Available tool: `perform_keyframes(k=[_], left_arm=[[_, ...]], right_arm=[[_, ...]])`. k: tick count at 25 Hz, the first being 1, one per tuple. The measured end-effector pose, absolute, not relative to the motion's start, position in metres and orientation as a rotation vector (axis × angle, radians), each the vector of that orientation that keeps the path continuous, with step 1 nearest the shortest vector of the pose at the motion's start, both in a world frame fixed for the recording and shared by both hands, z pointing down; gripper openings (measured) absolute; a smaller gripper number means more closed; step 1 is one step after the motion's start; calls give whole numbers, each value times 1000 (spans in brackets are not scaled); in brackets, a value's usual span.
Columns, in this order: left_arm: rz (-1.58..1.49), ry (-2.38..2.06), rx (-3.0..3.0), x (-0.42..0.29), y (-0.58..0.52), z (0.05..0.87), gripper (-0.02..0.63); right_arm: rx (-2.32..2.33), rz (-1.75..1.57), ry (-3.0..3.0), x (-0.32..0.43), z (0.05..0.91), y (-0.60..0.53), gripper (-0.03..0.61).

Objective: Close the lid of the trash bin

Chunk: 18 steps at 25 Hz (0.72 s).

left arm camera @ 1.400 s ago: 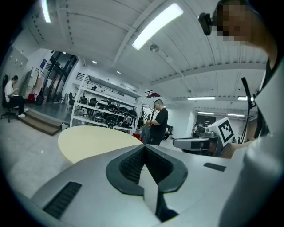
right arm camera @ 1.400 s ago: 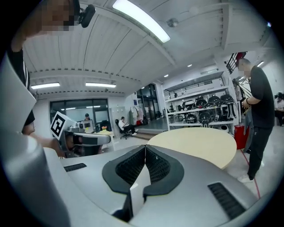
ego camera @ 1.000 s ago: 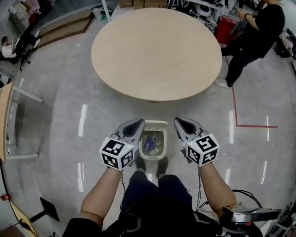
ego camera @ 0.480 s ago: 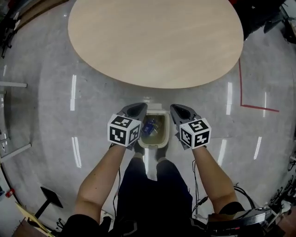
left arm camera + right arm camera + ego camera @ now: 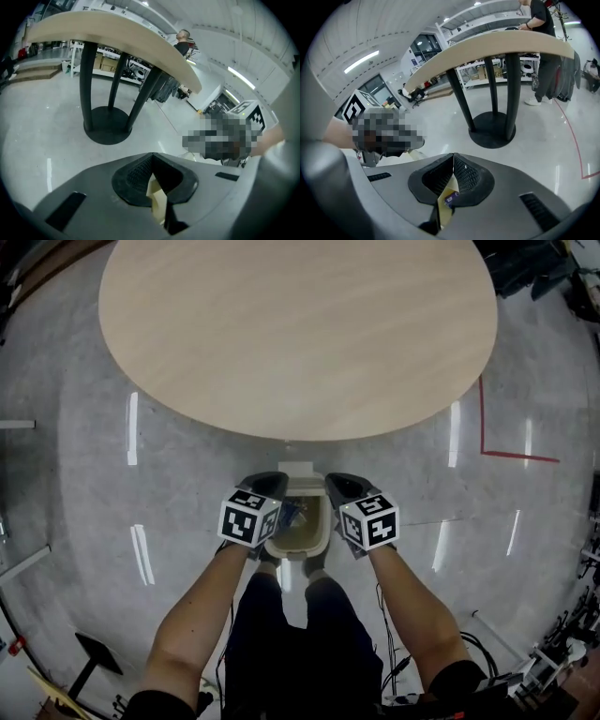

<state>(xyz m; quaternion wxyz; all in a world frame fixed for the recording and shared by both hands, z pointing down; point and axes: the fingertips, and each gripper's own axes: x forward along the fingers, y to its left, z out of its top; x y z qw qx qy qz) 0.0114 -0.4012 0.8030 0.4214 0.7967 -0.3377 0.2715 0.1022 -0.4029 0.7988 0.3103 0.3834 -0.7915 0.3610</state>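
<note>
My left tool (image 5: 266, 484) and right tool (image 5: 343, 484), jaws together, flank the open trash bin (image 5: 298, 529) on a glossy grey floor (image 5: 187, 484). A round wooden table (image 5: 298, 334) stands just beyond.

Lab or workshop hall, not home. Polished grey floor (image 5: 84, 474) with lamp glare; red tape line (image 5: 482, 418) at right of head view. Big round table (image 5: 300, 324) on black pedestal. White storage racks (image 5: 476, 72) and boxes (image 5: 104, 62) at back of gripper views. Long strip lights (image 5: 361, 62) on ceiling. Loose cables (image 5: 487, 641) at lower right of head view.
</note>
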Motion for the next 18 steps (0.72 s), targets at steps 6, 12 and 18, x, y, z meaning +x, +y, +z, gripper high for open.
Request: perform_keyframes(k=[6, 12, 18], left_arm=[[713, -861, 1957, 5, -369, 801, -9], [772, -804, 1944, 18, -305, 808, -9], [787, -789, 1858, 32, -234, 829, -9]], right_arm=[[950, 988, -2079, 99, 797, -371, 8], [854, 1020, -2049, 97, 806, -306, 8], [737, 1042, -2001, 99, 828, -235, 8]])
